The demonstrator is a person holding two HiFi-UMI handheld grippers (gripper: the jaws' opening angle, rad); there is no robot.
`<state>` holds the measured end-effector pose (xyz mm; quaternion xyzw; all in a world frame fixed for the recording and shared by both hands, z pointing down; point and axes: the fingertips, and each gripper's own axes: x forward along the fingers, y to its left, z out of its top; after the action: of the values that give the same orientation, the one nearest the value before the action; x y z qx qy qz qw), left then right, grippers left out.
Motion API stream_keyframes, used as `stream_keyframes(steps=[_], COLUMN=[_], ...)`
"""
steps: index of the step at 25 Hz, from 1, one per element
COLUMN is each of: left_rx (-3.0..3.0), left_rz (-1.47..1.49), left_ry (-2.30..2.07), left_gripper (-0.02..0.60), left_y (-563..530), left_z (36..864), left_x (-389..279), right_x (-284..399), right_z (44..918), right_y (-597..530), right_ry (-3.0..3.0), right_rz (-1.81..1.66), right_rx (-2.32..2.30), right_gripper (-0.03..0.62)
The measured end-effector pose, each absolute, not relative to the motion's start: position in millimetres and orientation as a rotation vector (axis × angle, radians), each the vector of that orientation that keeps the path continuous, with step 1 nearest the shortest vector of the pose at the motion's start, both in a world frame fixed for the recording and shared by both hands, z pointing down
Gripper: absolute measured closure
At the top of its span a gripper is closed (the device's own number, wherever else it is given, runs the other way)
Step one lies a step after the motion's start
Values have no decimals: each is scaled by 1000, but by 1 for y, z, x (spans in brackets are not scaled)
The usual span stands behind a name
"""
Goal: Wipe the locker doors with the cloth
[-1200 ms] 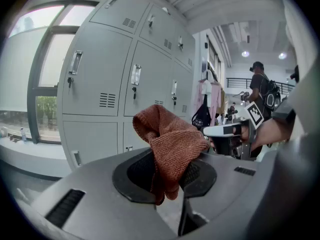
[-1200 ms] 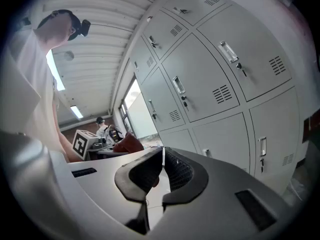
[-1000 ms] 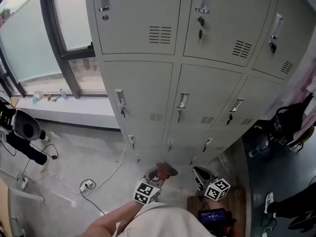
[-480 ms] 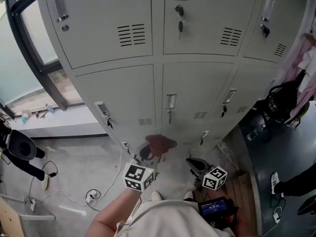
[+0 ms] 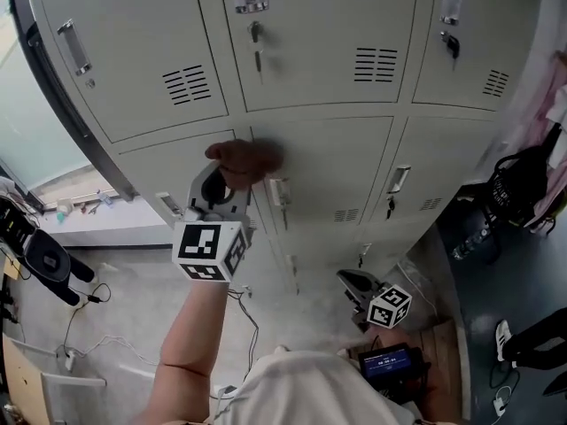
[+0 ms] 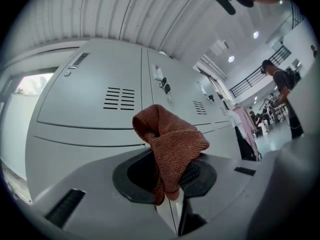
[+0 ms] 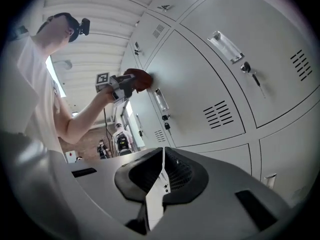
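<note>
Rust-brown cloth (image 5: 244, 159): bunched into a lump and pinched by its lower end, with loose folds standing out past the tips of the left gripper (image 5: 232, 177).
Left gripper hold: in the left gripper view, the left gripper (image 6: 167, 176) has its jaws closed on the cloth (image 6: 170, 144). The fabric rises from between the dark pads and fills the gap.
Cloth against lockers: the lump sits at the top edge of the middle row of grey metal locker doors (image 5: 328, 171), near the seam between the left and centre doors. It is just above and to the left of a recessed handle (image 5: 277, 193). From the right gripper view the cloth (image 7: 140, 79) appears pressed to the door face, with the handle (image 7: 161, 100) just below it.
Left arm: a bare forearm (image 5: 190, 335) reaches up to the gripper's marker cube (image 5: 208, 249).
Right gripper (image 5: 359, 286): held low and well apart from the cloth, near the foot of the lockers. In its own view the right gripper (image 7: 162, 176) has its jaws together with nothing between them.
Upper row: vent slots (image 5: 188, 84) and a key (image 5: 257, 35) hanging in a lock.
Surroundings: a window (image 5: 27, 140) to the left and a concrete floor (image 5: 115, 317) with cables.
</note>
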<state>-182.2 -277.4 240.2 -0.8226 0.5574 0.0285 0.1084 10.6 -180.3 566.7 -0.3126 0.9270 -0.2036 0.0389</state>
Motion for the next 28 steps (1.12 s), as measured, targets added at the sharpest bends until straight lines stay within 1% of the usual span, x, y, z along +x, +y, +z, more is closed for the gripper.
stream_keyframes(steps=[5,7,15,20,22,24,26,28], left_rx=[-2241,-2167,-2168,-2221,-2278,-2350,-2334,-2298], left_rz=[-111,-128,-106,-137,-207,-355,-455,-446], left_ry=[1786,1826,1656,1501,1394,1257,1188,1223], left_gripper=[503,503,503,503,503,503,503,503], left_y=[-309,-312,-320,-326,-329,-331,-330,-329], left_z=[239,237,221,222,229,245,257,260], left_x=[-169,-156,-42,31,69,107,125,115], right_x=[40,52,100,118,120,119,116,113], right_z=[570,570,575,576,578,580,582,581], right_y=[-185,-187,-182,-177,-174,-171,-169,-168], right_ry=[2818,2806,2757,2738,2734,2733,2734,2732], right_rz=[-634,-632,-648,-651,-658,-669,-674,-673], right_rx=[-949,-948,-1010,-1048,-1055,-1059,-1062,-1060], right_gripper=[571,571,571,571,571,571,571,571])
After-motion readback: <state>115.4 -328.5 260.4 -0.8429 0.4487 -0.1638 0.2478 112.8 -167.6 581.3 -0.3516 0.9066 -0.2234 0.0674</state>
